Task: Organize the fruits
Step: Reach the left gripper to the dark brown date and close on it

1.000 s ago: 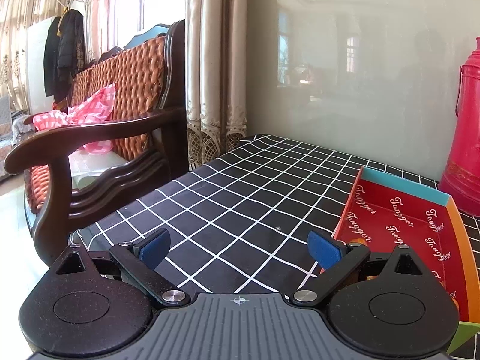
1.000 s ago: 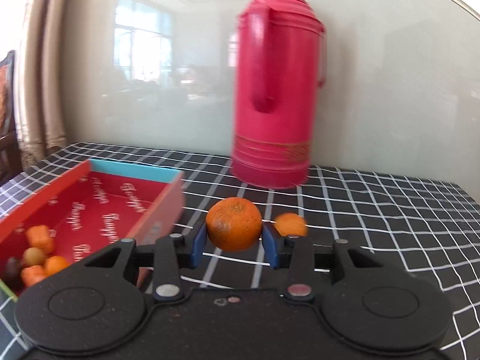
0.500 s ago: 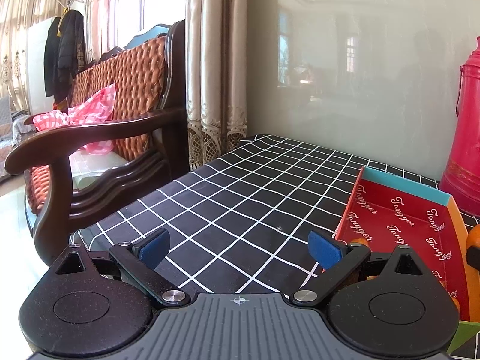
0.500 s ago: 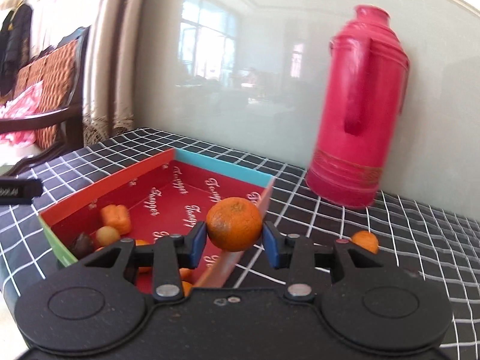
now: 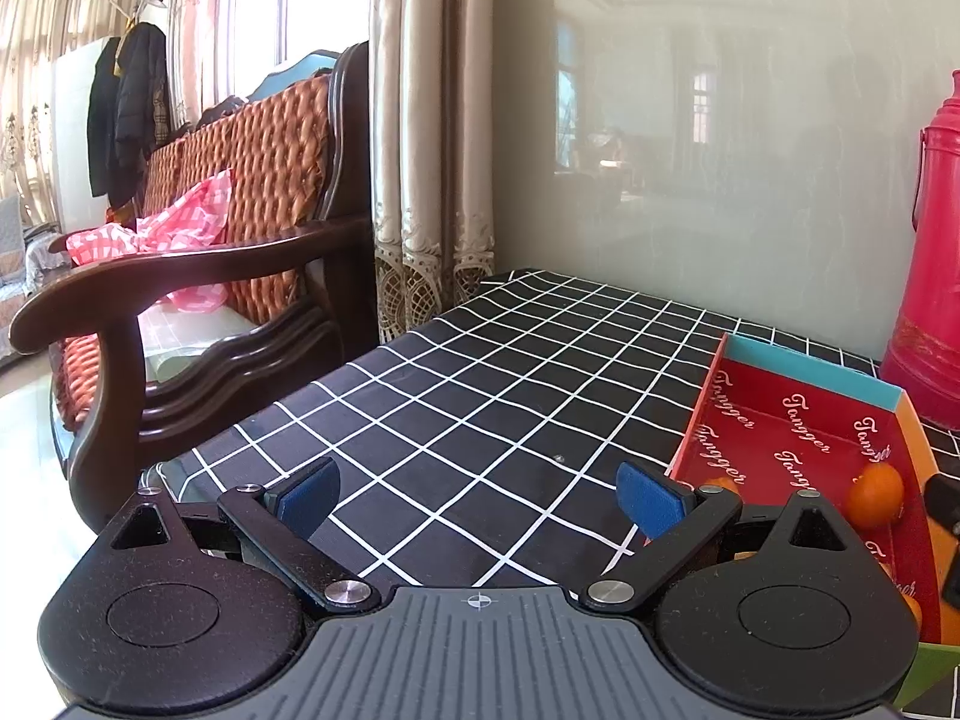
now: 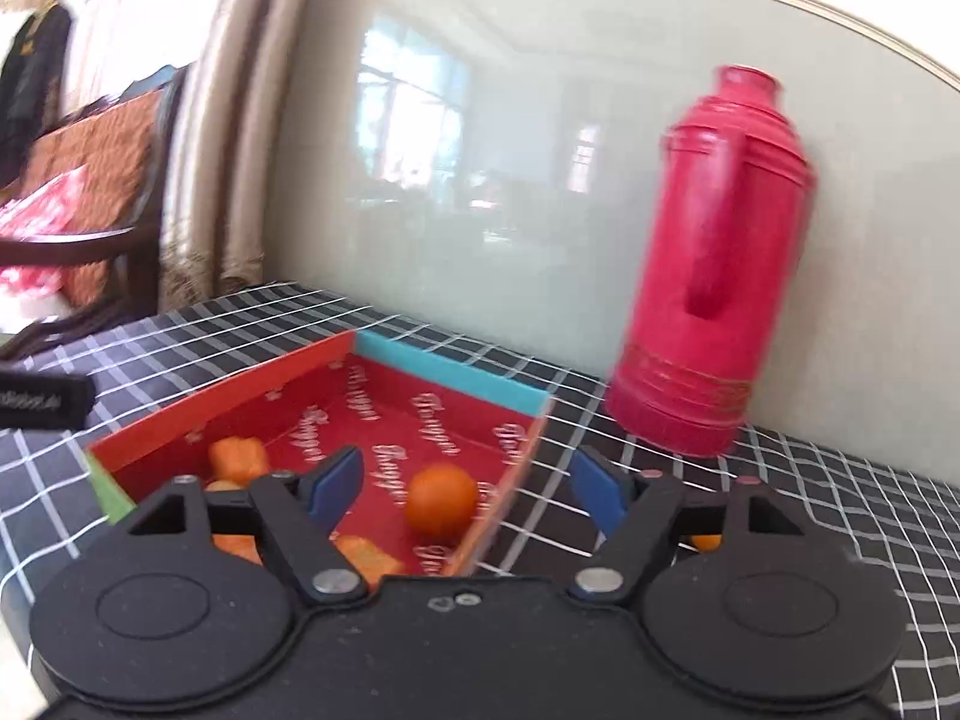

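Observation:
A red cardboard box (image 6: 432, 414) with a blue far wall lies on the checked tablecloth. An orange (image 6: 442, 499) lies inside it near the right wall, with several smaller orange fruits (image 6: 237, 457) toward the near end. My right gripper (image 6: 468, 489) is open and empty, just above the box's right wall. One more small orange (image 6: 707, 542) lies on the cloth, mostly hidden behind the right finger. In the left wrist view the box (image 5: 798, 450) and the orange (image 5: 875, 495) show at right. My left gripper (image 5: 480, 492) is open and empty over the cloth, left of the box.
A tall red thermos (image 6: 717, 264) stands on the table behind the box, against the glossy wall. A wooden armchair (image 5: 198, 276) with a pink bag stands off the table's left edge. Curtains (image 5: 420, 180) hang at the back corner.
My right gripper carried the orange left over the box, opened and let it go. The orange now lies in the box. The left gripper has not moved.

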Demonstrator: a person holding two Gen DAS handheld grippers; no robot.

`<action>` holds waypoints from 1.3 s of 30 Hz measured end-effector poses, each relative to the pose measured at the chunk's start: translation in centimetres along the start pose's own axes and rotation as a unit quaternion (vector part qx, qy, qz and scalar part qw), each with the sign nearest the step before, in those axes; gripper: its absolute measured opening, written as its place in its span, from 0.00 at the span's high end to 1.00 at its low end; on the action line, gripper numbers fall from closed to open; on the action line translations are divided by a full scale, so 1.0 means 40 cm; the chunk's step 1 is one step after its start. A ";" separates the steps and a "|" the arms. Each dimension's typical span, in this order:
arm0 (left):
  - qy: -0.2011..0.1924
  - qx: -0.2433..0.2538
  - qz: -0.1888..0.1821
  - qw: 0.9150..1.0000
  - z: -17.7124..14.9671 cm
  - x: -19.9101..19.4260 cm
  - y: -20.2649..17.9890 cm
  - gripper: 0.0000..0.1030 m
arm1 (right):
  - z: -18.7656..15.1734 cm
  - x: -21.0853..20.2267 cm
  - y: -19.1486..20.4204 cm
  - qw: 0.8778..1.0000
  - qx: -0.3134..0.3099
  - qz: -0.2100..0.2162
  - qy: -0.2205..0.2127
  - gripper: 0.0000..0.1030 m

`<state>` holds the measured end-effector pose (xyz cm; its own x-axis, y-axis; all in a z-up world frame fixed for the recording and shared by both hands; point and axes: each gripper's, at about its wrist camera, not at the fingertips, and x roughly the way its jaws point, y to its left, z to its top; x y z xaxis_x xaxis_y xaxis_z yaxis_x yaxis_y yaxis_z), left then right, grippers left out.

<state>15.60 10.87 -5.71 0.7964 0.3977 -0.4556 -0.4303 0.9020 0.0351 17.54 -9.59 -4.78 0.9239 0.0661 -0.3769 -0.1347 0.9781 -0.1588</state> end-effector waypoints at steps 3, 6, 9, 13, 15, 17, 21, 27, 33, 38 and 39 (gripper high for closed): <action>-0.001 0.005 -0.006 1.000 -0.001 -0.006 -0.015 0.05 | -0.003 0.010 -0.050 0.998 0.037 -0.027 0.030 0.28; -0.011 0.017 -0.012 1.000 -0.001 -0.020 -0.041 0.05 | -0.014 0.015 -0.101 0.994 0.067 -0.062 0.053 0.28; -0.019 0.032 -0.029 0.999 -0.003 -0.037 -0.077 0.05 | -0.028 0.008 -0.142 0.990 0.077 -0.106 0.057 0.26; -0.032 0.051 -0.057 0.997 -0.008 -0.067 -0.138 0.05 | -0.051 -0.005 -0.198 0.982 0.083 -0.157 0.060 0.25; -0.038 0.063 -0.074 0.995 -0.012 -0.083 -0.175 0.05 | -0.063 -0.013 -0.232 0.978 0.092 -0.176 0.062 0.24; -0.044 0.075 -0.092 0.992 -0.018 -0.101 -0.216 0.05 | -0.077 -0.023 -0.270 0.972 0.102 -0.201 0.063 0.18; -0.055 0.104 -0.133 0.984 -0.035 -0.136 -0.305 0.05 | -0.106 -0.048 -0.341 0.956 0.108 -0.267 0.057 0.16; -0.053 0.153 -0.195 0.968 -0.071 -0.172 -0.451 0.05 | -0.146 -0.103 -0.440 0.917 0.141 -0.371 0.042 0.16; -0.036 0.181 -0.243 0.952 -0.101 -0.195 -0.584 0.05 | -0.185 -0.179 -0.517 0.882 0.159 -0.442 0.019 0.06; -0.032 0.206 -0.275 0.939 -0.122 -0.212 -0.682 0.05 | -0.207 -0.217 -0.560 0.867 0.159 -0.473 0.012 0.06; -0.032 0.210 -0.282 0.936 -0.126 -0.216 -0.700 0.05 | -0.213 -0.225 -0.568 0.863 0.159 -0.479 0.011 0.06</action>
<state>18.62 -18.69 -7.23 0.8758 -0.1650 -0.4536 0.2605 0.9527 0.1565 9.24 -34.09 -5.55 0.5497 -0.8034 -0.2288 0.7957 0.5870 -0.1494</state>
